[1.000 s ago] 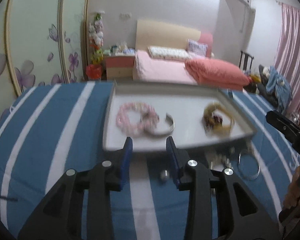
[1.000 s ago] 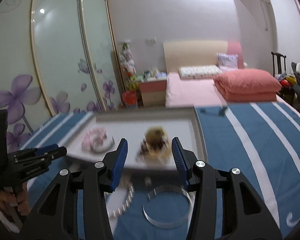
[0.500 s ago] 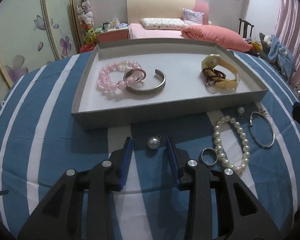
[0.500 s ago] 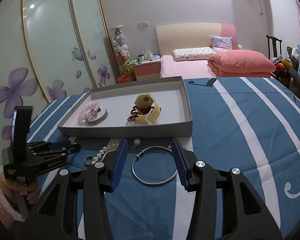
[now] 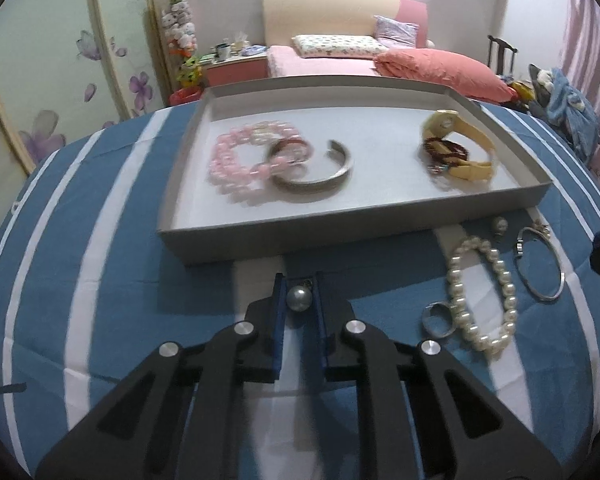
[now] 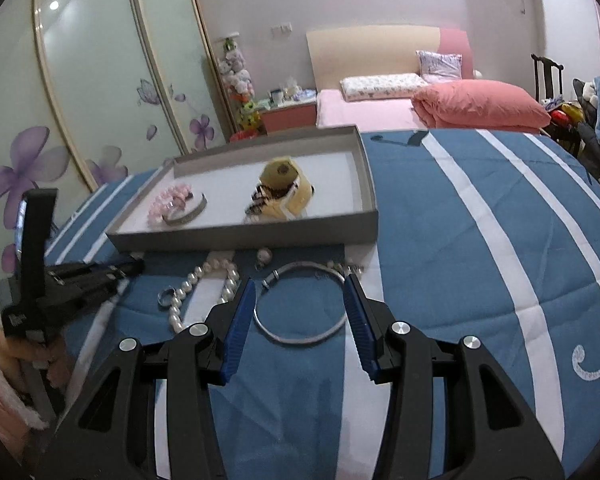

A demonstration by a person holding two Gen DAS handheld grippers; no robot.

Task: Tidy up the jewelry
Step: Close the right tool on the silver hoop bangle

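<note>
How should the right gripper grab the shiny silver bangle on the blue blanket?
Probably by its thin rim. The silver bangle lies flat, wider than a pinch, so the right gripper, open above it, should come straight down and close on the near arc, away from the clasp end by the tray.

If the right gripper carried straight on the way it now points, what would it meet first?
Probably the silver bangle, which lies on the blue striped cloth between and just ahead of the right gripper's open jaws; beyond it stands the grey tray. Depth is uncertain.
</note>
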